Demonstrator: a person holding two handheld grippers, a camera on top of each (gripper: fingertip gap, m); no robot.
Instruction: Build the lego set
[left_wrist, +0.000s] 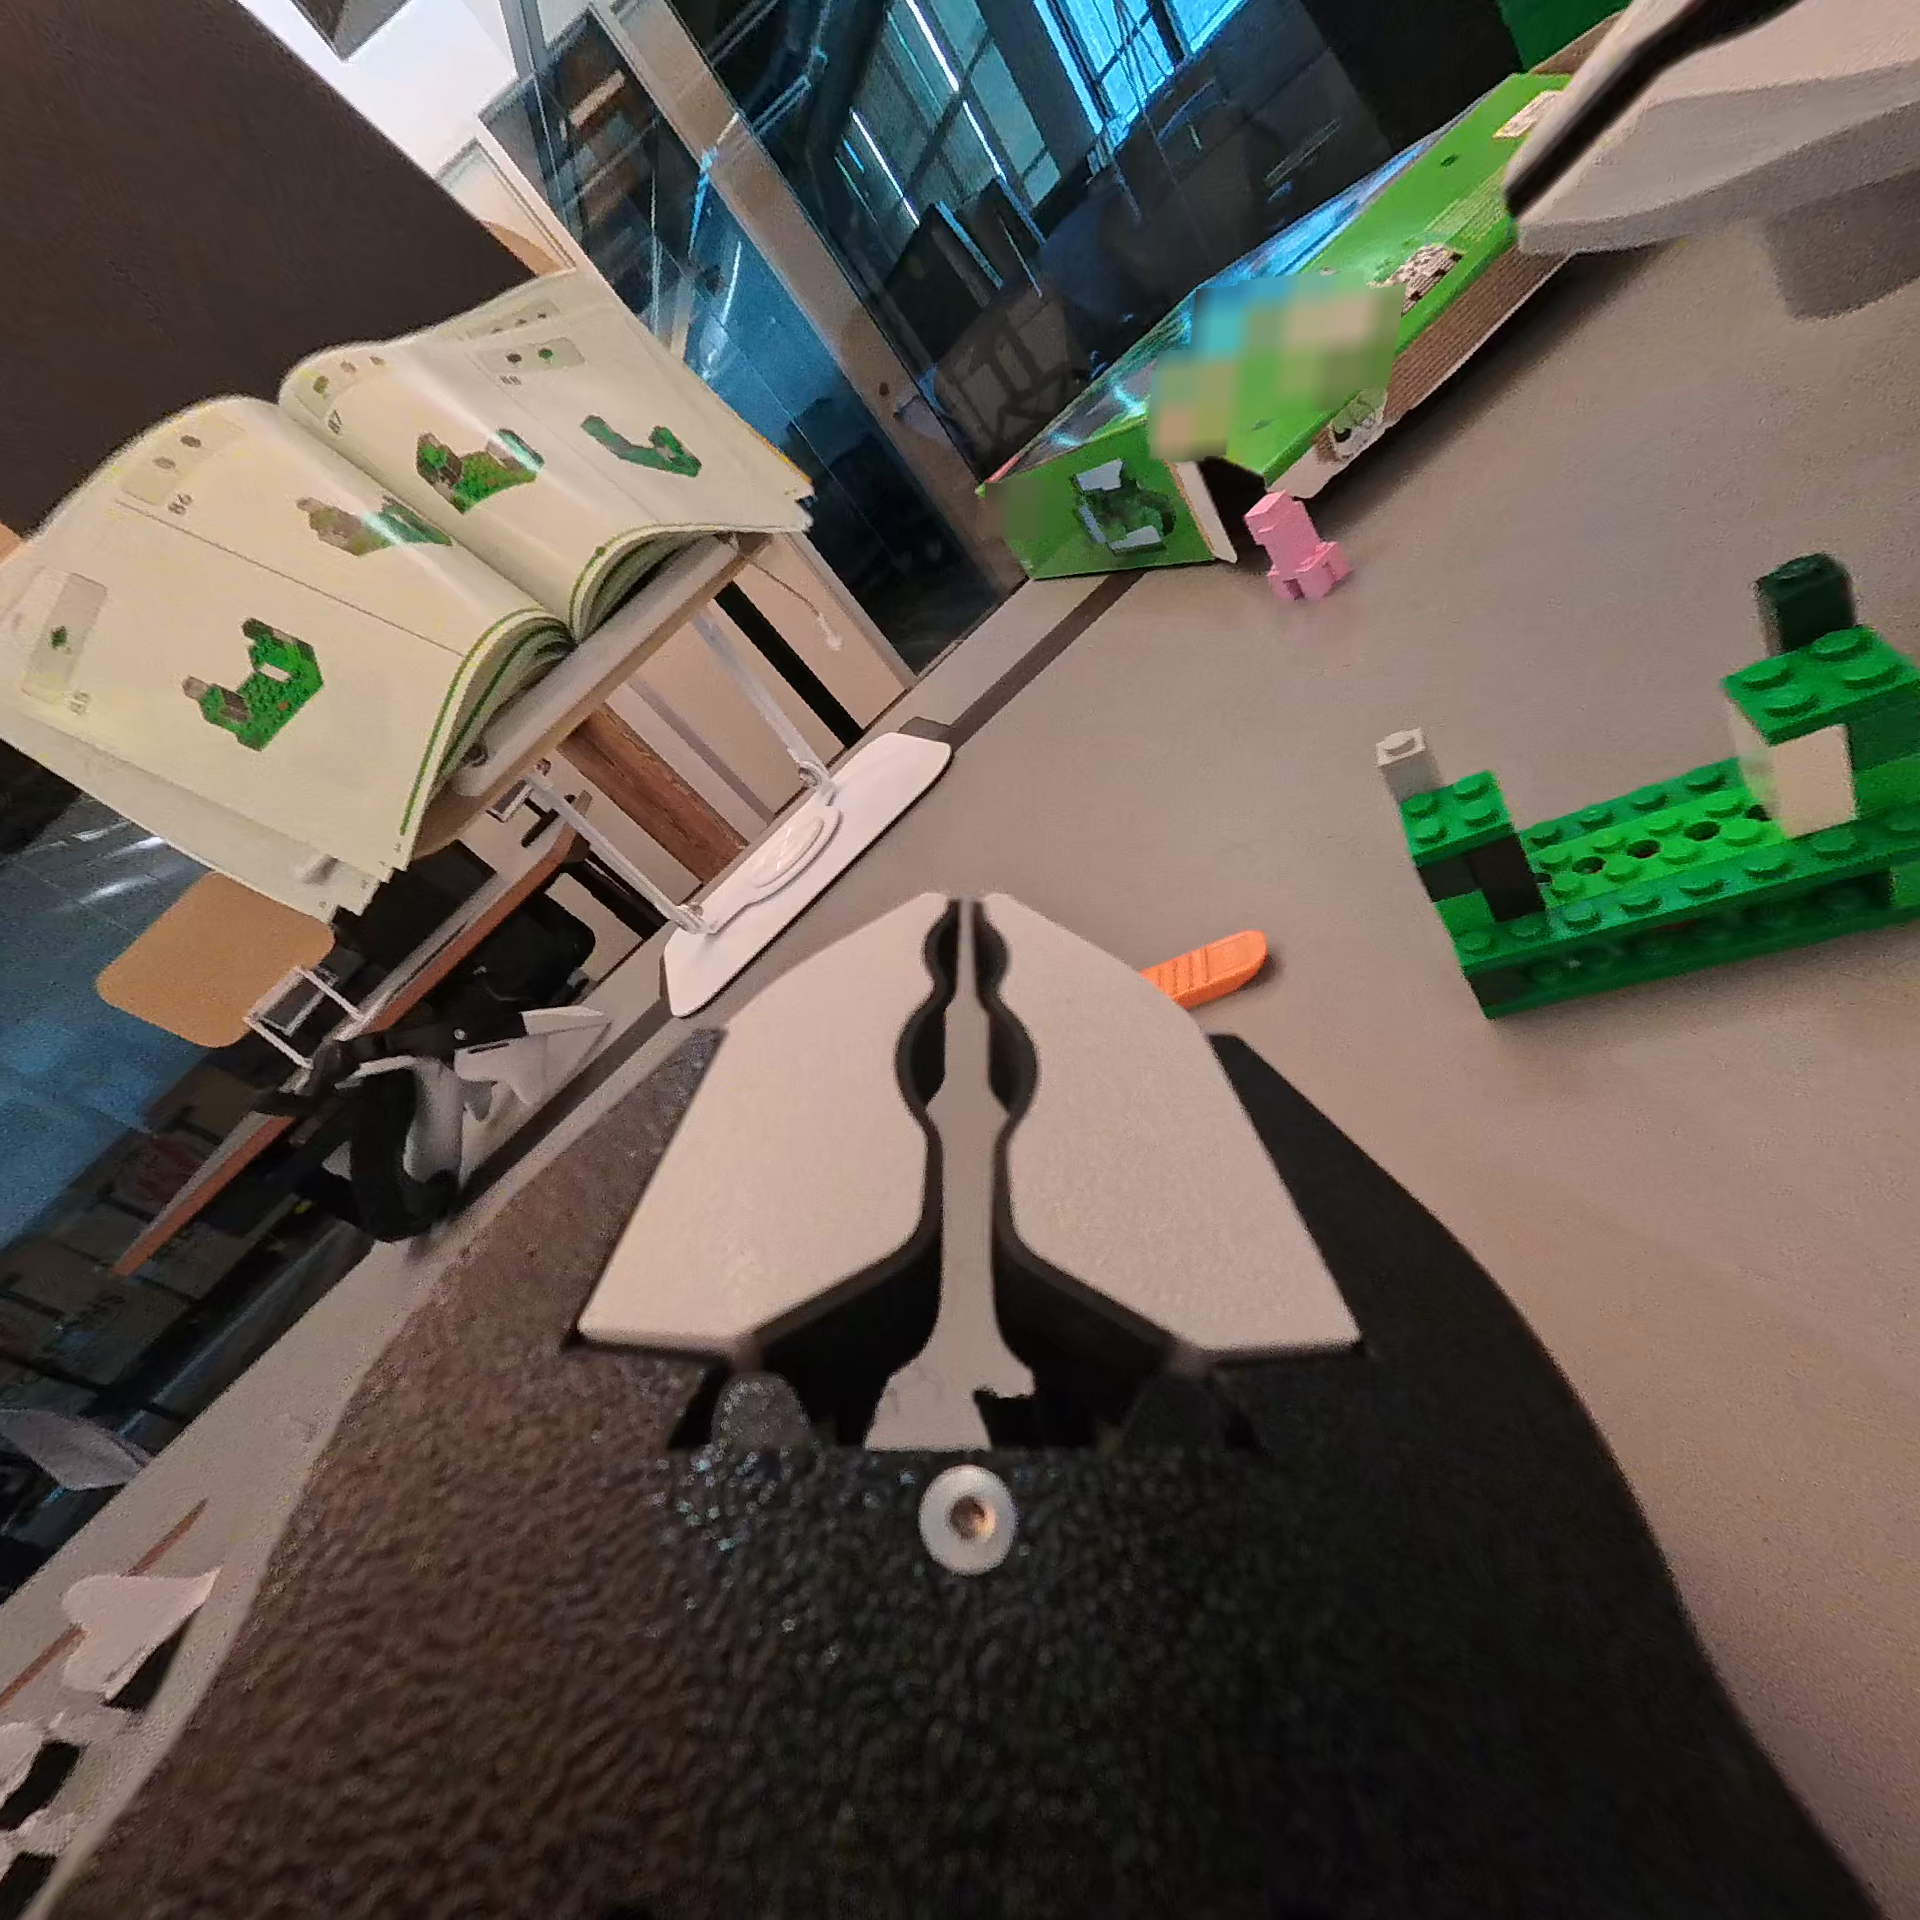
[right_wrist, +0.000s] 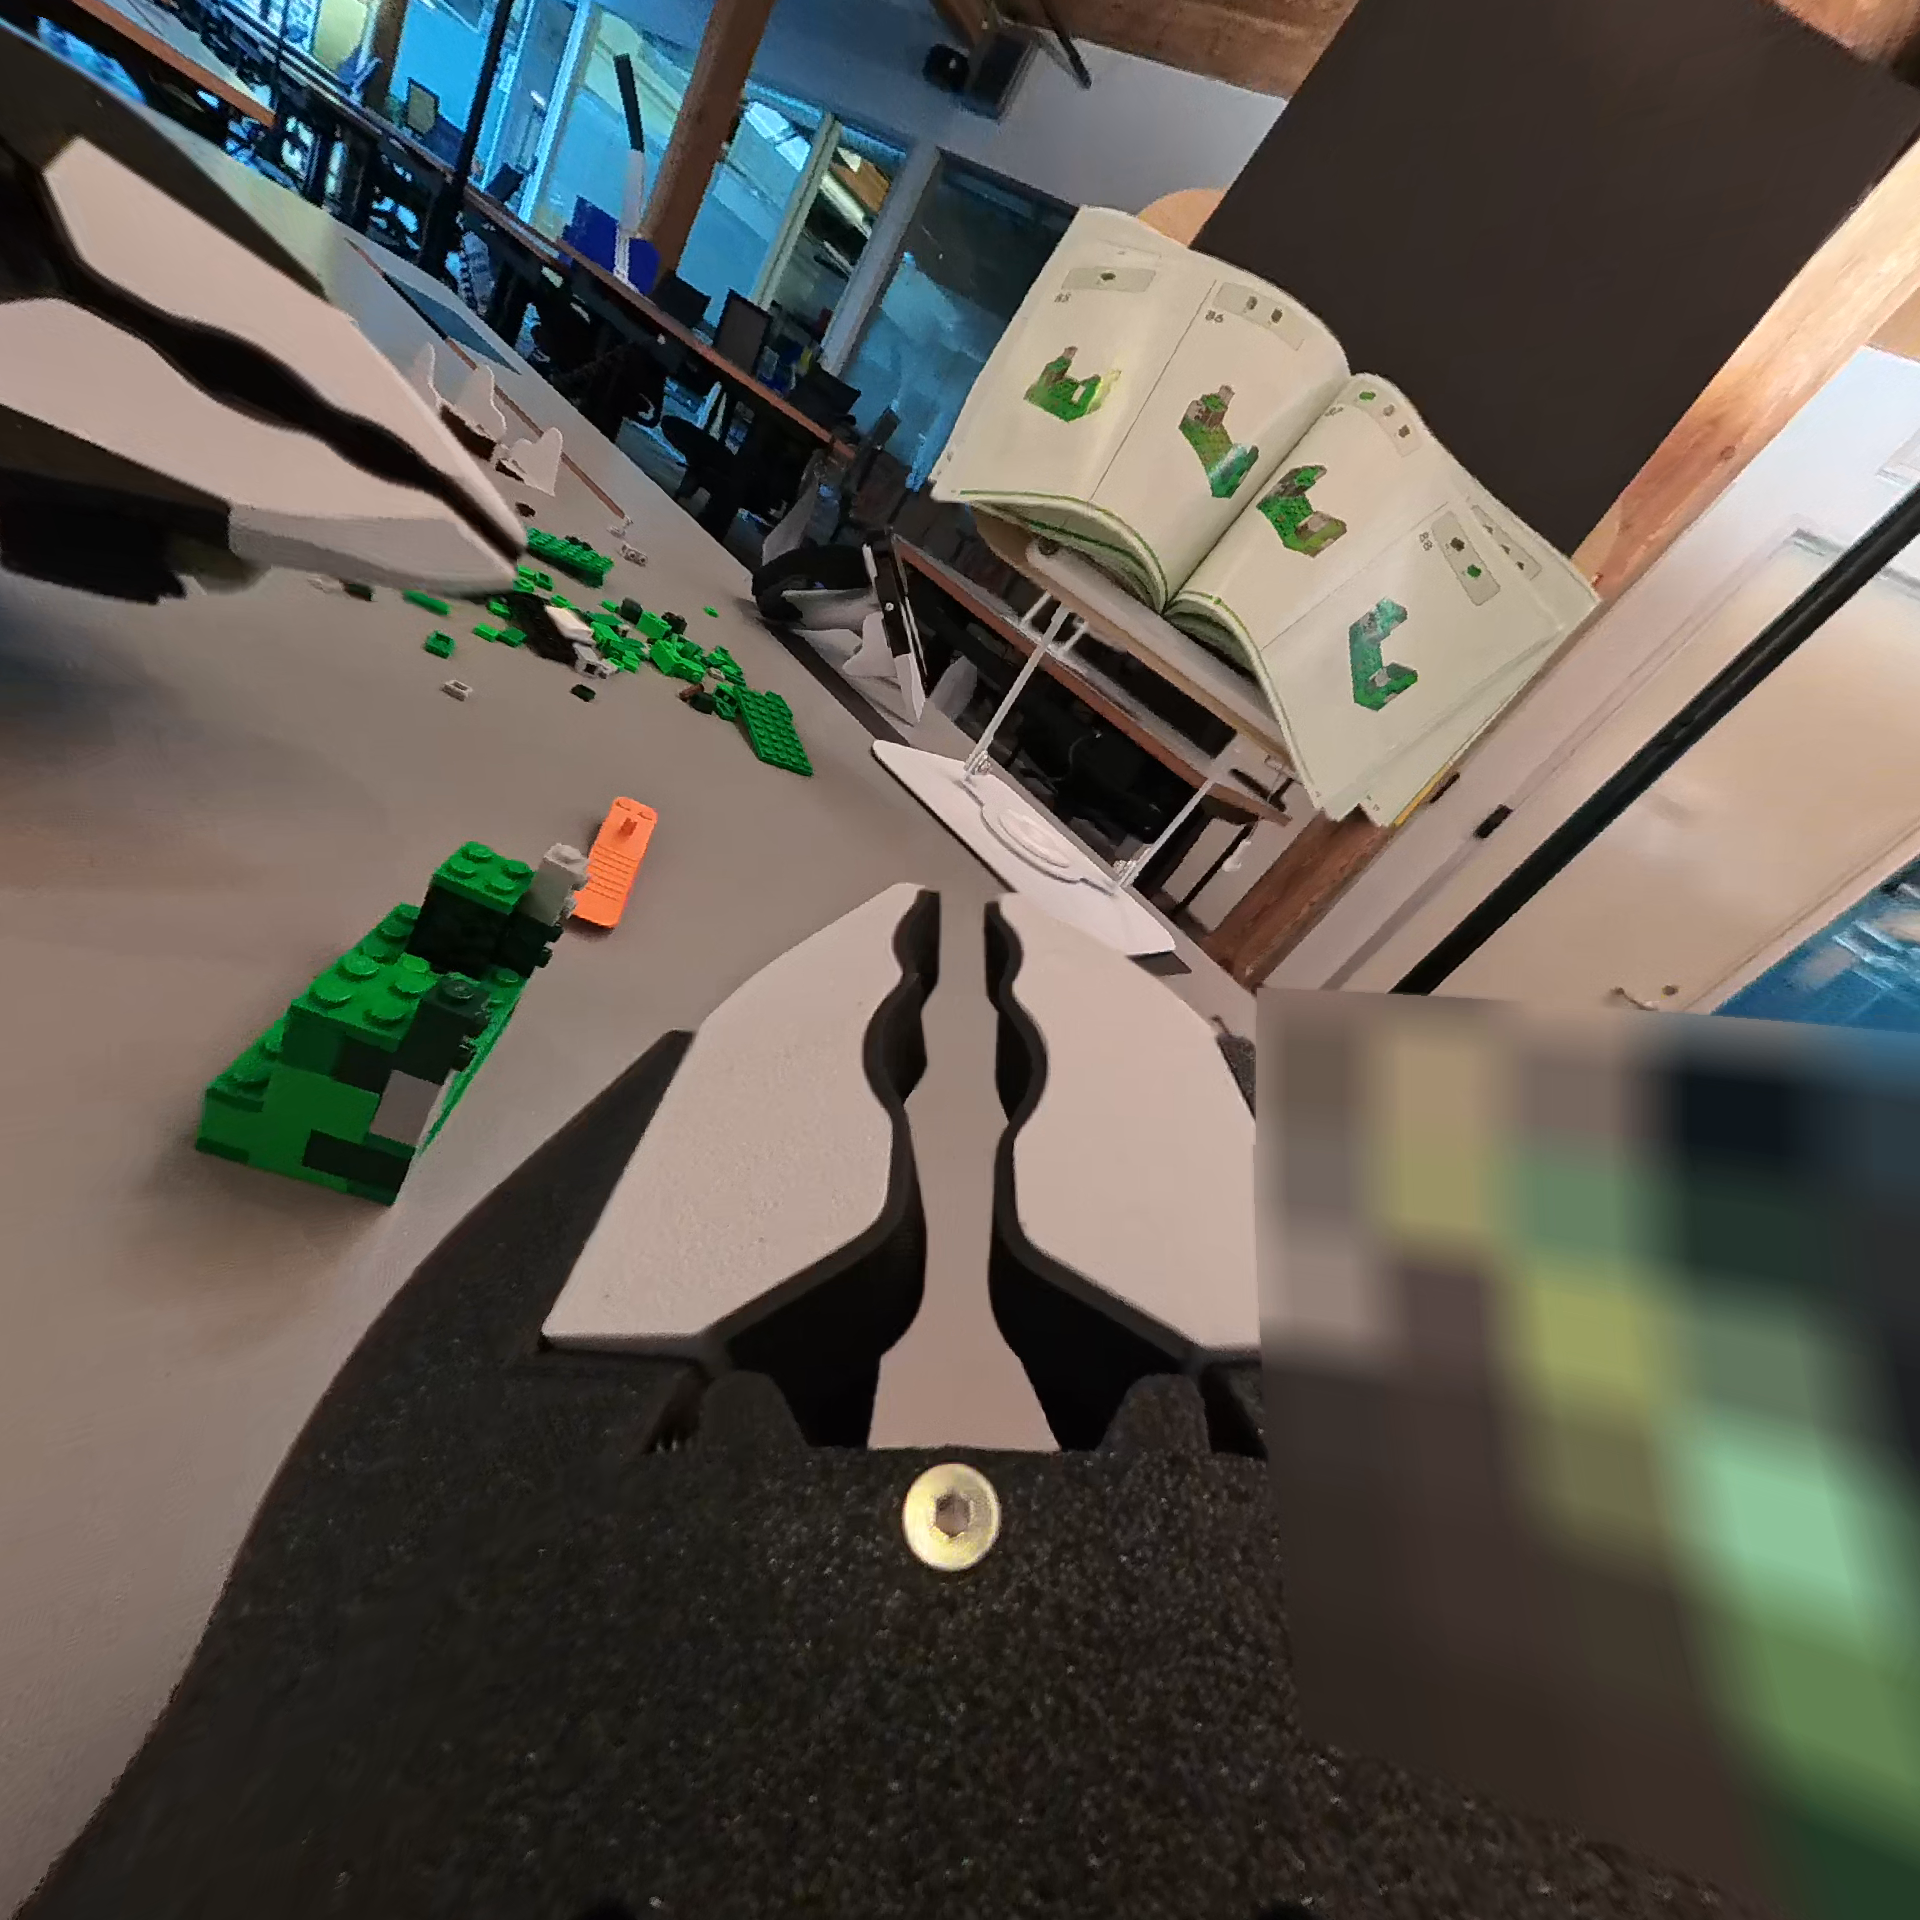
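Note:
The partly built green Lego model (left_wrist: 1652, 862) stands on the grey table to the right of my left gripper (left_wrist: 966, 914), which is shut and empty. In the right wrist view the model (right_wrist: 384, 1029) sits to the left of my right gripper (right_wrist: 961, 914), whose jaws are nearly together with a thin gap and hold nothing. A pile of loose green bricks (right_wrist: 623, 644) and a green plate (right_wrist: 774, 732) lie farther back, under the left gripper's tip (right_wrist: 499, 561). The open instruction book (right_wrist: 1247, 488) rests on a stand; it also shows in the left wrist view (left_wrist: 395, 540).
An orange brick separator (left_wrist: 1210, 966) lies beside the model, also seen in the right wrist view (right_wrist: 618, 862). A pink Lego pig (left_wrist: 1299, 545) stands by the green set box (left_wrist: 1101, 520). The stand's white base (right_wrist: 1029, 842) sits near the table edge. The right gripper (left_wrist: 1714, 135) hangs at the top right. One gripper's finger ends stand about 15 centimetres off the other's.

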